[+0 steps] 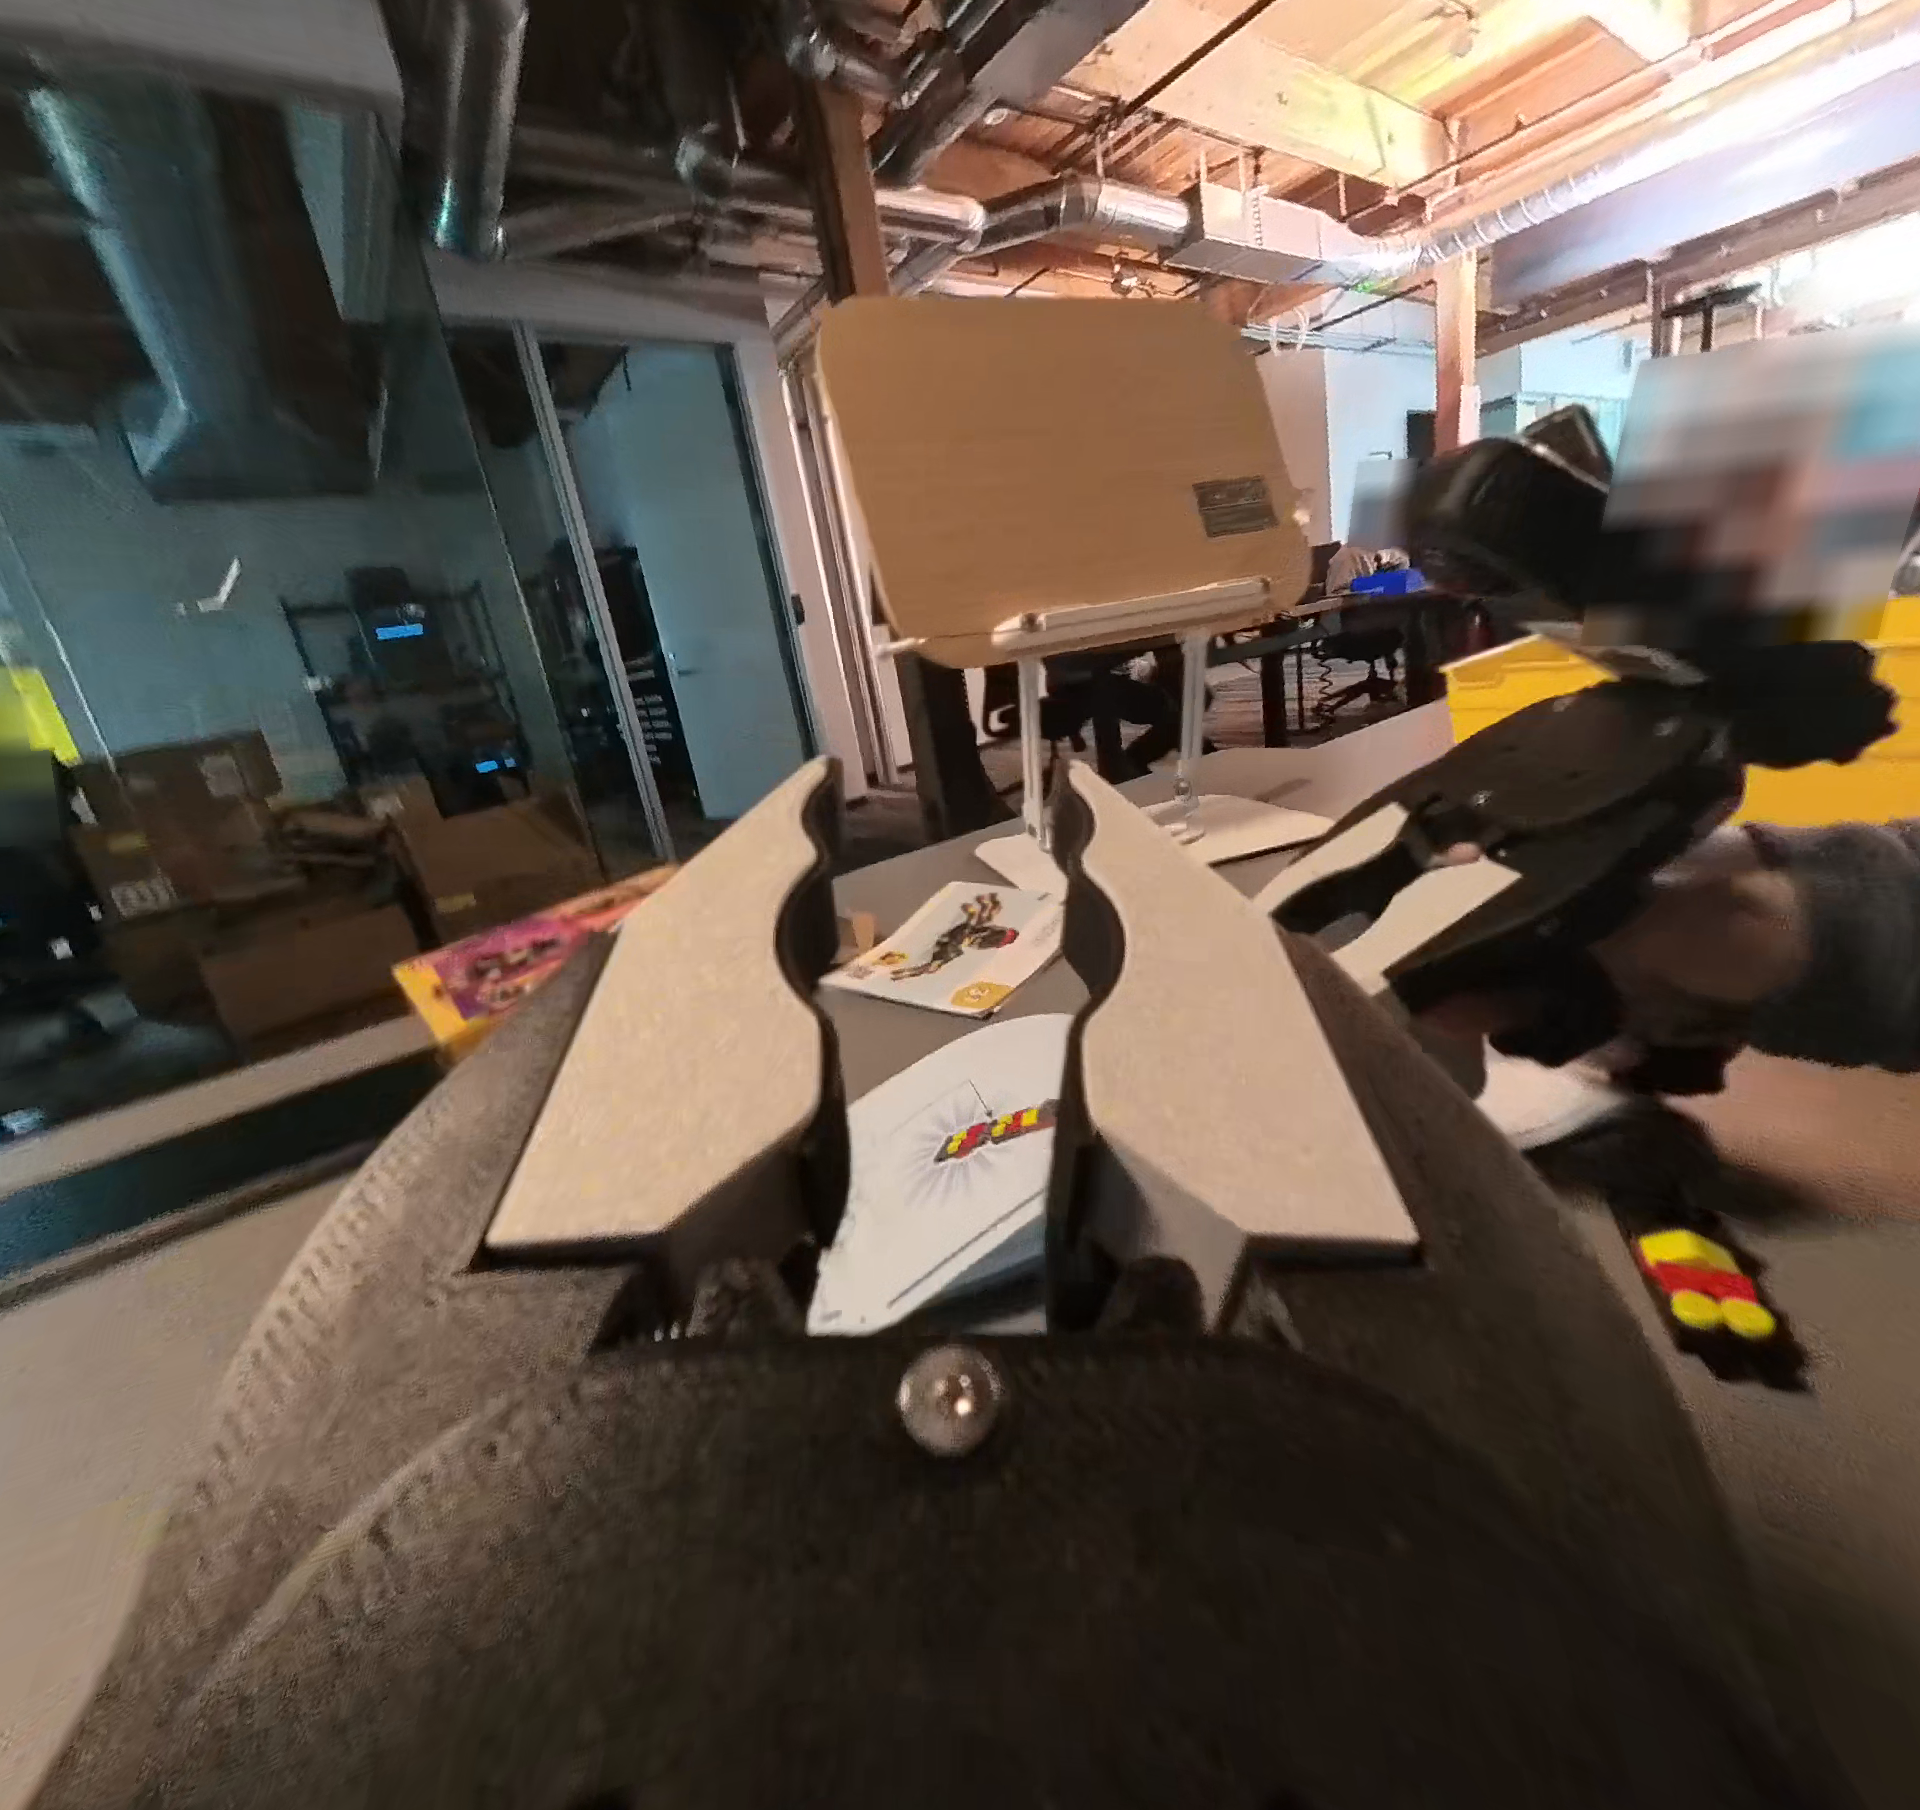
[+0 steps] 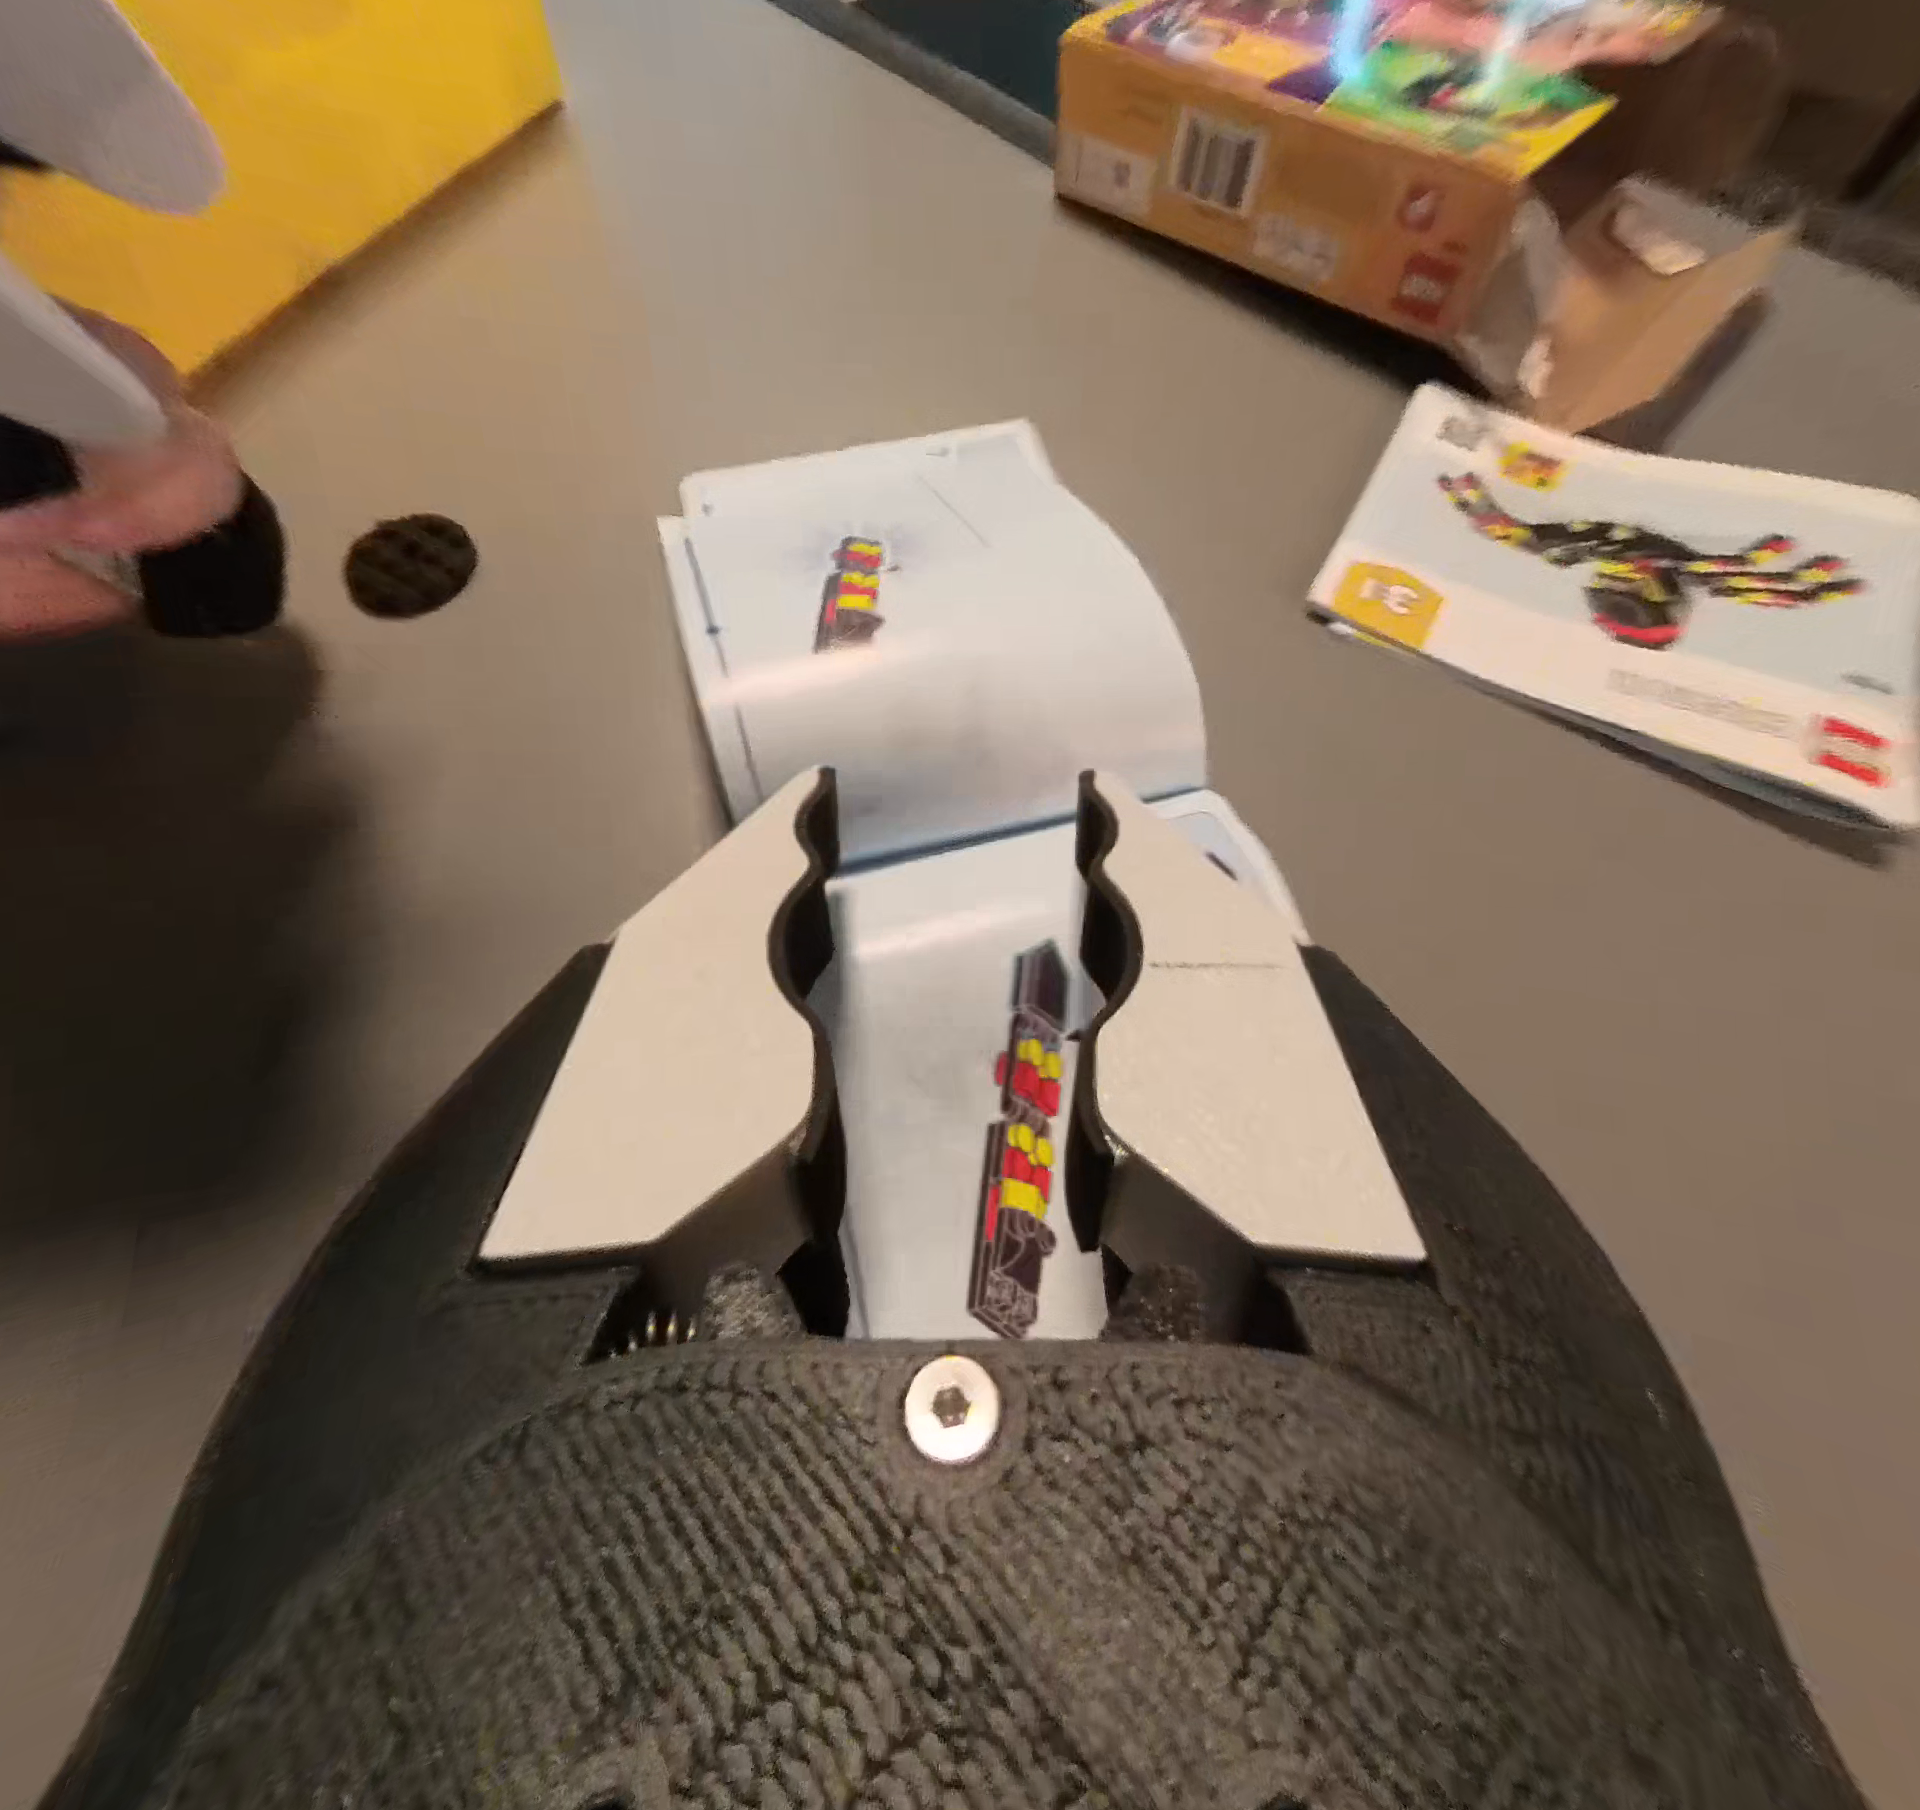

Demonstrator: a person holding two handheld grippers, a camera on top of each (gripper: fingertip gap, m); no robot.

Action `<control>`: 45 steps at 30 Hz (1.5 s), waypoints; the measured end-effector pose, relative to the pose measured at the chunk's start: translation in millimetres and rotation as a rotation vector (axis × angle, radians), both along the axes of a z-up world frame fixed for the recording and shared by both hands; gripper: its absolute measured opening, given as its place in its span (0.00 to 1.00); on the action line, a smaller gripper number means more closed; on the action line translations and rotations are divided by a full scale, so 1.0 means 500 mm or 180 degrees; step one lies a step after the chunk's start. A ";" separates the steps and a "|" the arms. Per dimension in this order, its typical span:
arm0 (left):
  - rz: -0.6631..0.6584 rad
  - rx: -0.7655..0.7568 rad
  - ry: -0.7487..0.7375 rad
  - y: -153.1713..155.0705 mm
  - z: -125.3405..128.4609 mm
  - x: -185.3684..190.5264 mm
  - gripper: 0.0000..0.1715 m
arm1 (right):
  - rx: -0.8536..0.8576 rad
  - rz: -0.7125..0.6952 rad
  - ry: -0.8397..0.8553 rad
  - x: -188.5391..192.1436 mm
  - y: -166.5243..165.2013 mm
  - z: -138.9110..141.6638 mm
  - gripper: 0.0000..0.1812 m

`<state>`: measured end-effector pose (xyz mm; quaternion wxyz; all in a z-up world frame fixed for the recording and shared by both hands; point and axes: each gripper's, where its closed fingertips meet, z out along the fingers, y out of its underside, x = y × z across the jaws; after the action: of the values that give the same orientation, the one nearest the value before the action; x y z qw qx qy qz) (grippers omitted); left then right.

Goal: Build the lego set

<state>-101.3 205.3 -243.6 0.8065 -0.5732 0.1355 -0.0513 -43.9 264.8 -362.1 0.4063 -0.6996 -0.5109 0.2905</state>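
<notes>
So, both sets of jaws spread, gripping nothing: right gripper (image 2: 956, 794) hovering over open booklet (image 2: 935, 638), left gripper (image 1: 951, 789) raised above it.

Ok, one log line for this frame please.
left gripper: open, empty | right gripper: open, over open instruction booklet | round black piece: on table | lego box: opened

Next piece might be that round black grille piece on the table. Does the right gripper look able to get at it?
Probably yes: the round piece lies alone on bare table, and the right gripper is open and empty.
</notes>
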 end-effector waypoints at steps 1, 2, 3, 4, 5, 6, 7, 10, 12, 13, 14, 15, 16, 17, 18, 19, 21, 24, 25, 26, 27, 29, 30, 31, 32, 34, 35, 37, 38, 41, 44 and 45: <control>0.0014 -0.0057 -0.0106 0.006 -0.003 -0.010 0.23 | -0.0108 0.0064 -0.0073 -0.010 -0.004 -0.009 0.26; 0.0022 -0.0096 -0.0203 0.010 -0.004 -0.019 0.23 | -0.0159 0.0115 -0.0147 -0.018 -0.005 -0.019 0.26; 0.0022 -0.0124 -0.0289 0.012 -0.005 -0.027 0.23 | -0.0169 0.0165 -0.0217 -0.024 -0.006 -0.028 0.27; 0.0020 -0.0143 -0.0364 0.013 -0.006 -0.033 0.23 | -0.0175 0.0225 -0.0283 -0.029 -0.008 -0.037 0.27; 0.0024 -0.0159 -0.0429 0.015 -0.006 -0.039 0.23 | -0.0211 0.0282 -0.0357 -0.031 -0.011 -0.046 0.27; 0.0022 -0.0175 -0.0489 0.016 -0.006 -0.043 0.22 | -0.0240 0.0338 -0.0396 -0.033 -0.014 -0.050 0.28; 0.0004 -0.0182 -0.0541 0.015 -0.006 -0.046 0.22 | -0.0228 0.0392 -0.0389 -0.035 -0.014 -0.050 0.28; -0.0038 -0.0152 -0.0641 0.009 -0.001 -0.051 0.22 | -0.0255 0.0523 -0.0409 -0.029 -0.014 -0.053 0.28; -0.0032 -0.0175 -0.0621 0.012 -0.004 -0.049 0.22 | -0.0240 0.0639 -0.0428 -0.020 -0.012 -0.054 0.26; -0.0041 -0.0181 -0.0608 0.012 -0.004 -0.047 0.22 | -0.0227 0.0711 -0.0435 -0.014 -0.012 -0.055 0.26; -0.0050 -0.0184 -0.0597 0.012 -0.005 -0.045 0.22 | -0.0207 0.0785 -0.0445 -0.006 -0.011 -0.055 0.25; -0.0055 -0.0185 -0.0586 0.011 -0.005 -0.044 0.22 | -0.0187 0.0879 -0.0454 0.003 -0.011 -0.056 0.25; -0.0063 -0.0189 -0.0578 0.011 -0.005 -0.042 0.22 | -0.0179 0.0985 -0.0458 0.013 -0.012 -0.056 0.25; -0.0076 -0.0197 -0.0569 0.010 -0.006 -0.040 0.22 | -0.0198 0.1078 -0.0452 0.024 -0.013 -0.056 0.25; -0.0083 -0.0208 -0.0559 0.010 -0.007 -0.039 0.22 | -0.0231 0.1185 -0.0441 0.037 -0.015 -0.055 0.25; -0.0086 -0.0216 -0.0549 0.010 -0.008 -0.038 0.22 | -0.0267 0.1282 -0.0431 0.051 -0.017 -0.055 0.25; -0.0103 -0.0232 -0.0536 0.010 -0.010 -0.035 0.22 | -0.0360 0.1478 -0.0408 0.081 -0.022 -0.053 0.24; -0.0104 -0.0224 -0.0526 0.009 -0.009 -0.034 0.22 | -0.0463 0.1860 -0.0386 0.130 -0.042 -0.050 0.22; -0.0109 -0.0193 -0.0522 0.006 -0.006 -0.035 0.19 | -0.0478 0.1900 -0.0383 0.143 -0.043 -0.050 0.22; -0.0121 -0.0167 -0.0522 0.004 -0.004 -0.034 0.18 | -0.0489 0.1905 -0.0379 0.153 -0.043 -0.050 0.22; -0.0122 -0.0163 -0.0516 0.003 -0.004 -0.033 0.18 | -0.0488 0.1907 -0.0379 0.160 -0.042 -0.050 0.22; -0.0112 -0.0169 -0.0501 0.004 -0.005 -0.032 0.18 | -0.0456 0.1892 -0.0375 0.168 -0.042 -0.050 0.23; -0.0116 -0.0182 -0.0503 0.005 -0.006 -0.032 0.18 | -0.0413 0.1888 -0.0346 0.169 -0.042 -0.047 0.23; -0.0114 -0.0196 -0.0510 0.007 -0.007 -0.033 0.18 | -0.0347 0.1886 -0.0272 0.169 -0.042 -0.040 0.23; -0.0113 -0.0207 -0.0521 0.007 -0.008 -0.034 0.18 | -0.0278 0.1875 -0.0152 0.170 -0.041 -0.028 0.23; -0.0122 -0.0232 -0.0553 0.009 -0.010 -0.036 0.18 | -0.0145 0.1730 0.0171 0.172 -0.027 0.003 0.23; -0.0104 -0.0250 -0.0565 0.010 -0.012 -0.038 0.18 | -0.0043 0.1615 0.0357 0.175 -0.017 0.021 0.23; -0.0100 -0.0254 -0.0555 0.011 -0.013 -0.038 0.18 | 0.0485 0.1193 0.0832 0.185 0.016 0.070 0.30; -0.0109 -0.0248 -0.0548 0.011 -0.012 -0.037 0.18 | 0.0898 0.0942 0.1117 0.198 0.030 0.104 0.30; -0.0132 -0.0255 -0.0506 0.011 -0.013 -0.032 0.19 | 0.2018 0.0007 0.1647 0.268 0.057 0.188 0.27; -0.0169 -0.0286 -0.0449 0.014 -0.017 -0.023 0.19 | 0.2768 -0.0676 0.1268 0.316 0.071 0.188 0.23; -0.0183 -0.0323 -0.0447 0.016 -0.020 -0.020 0.19 | 0.2923 -0.0661 0.1056 0.314 0.066 0.178 0.23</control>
<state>-111.5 213.1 -253.7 0.7821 -0.6042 0.0923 -0.1213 113.0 297.7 -272.9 0.7750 -0.4400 -0.4422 0.1010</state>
